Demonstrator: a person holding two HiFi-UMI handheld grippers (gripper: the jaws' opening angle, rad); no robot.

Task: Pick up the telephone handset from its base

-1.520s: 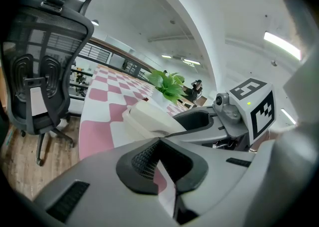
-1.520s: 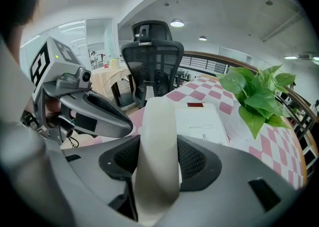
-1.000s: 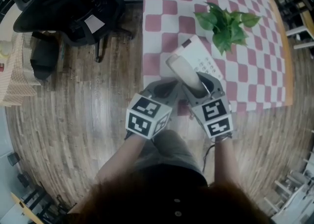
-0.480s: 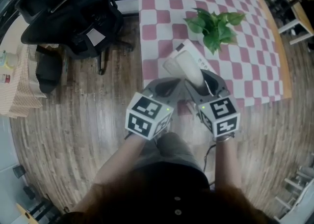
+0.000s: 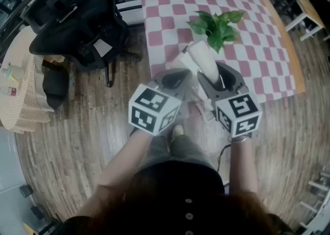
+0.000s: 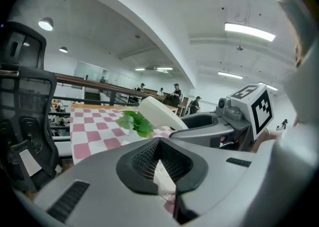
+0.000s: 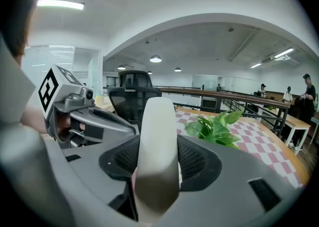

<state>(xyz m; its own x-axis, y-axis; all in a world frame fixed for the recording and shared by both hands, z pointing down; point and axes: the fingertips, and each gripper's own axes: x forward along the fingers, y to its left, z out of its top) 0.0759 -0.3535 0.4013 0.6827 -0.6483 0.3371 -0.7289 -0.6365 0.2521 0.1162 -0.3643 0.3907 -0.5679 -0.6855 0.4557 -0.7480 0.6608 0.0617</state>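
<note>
A person's right gripper [image 5: 220,80] has its jaws clamped on the white telephone handset [image 5: 205,62], which juts out of them toward 11 o'clock, raised over the near edge of the table [image 5: 258,33] with its pink-and-white checked cloth. The white base [image 5: 181,64] lies just under and at 9 o'clock of the handset, partly hidden by both grippers. The left gripper [image 5: 174,79] is just beside it at 9 o'clock, its jaws apart with nothing between them. A green leafy plant [image 5: 214,25] is on the cloth at 12 o'clock of the handset. A black office chair [image 5: 77,20] stands on the wooden floor [image 5: 77,141] at 10 o'clock of the left gripper.
</note>
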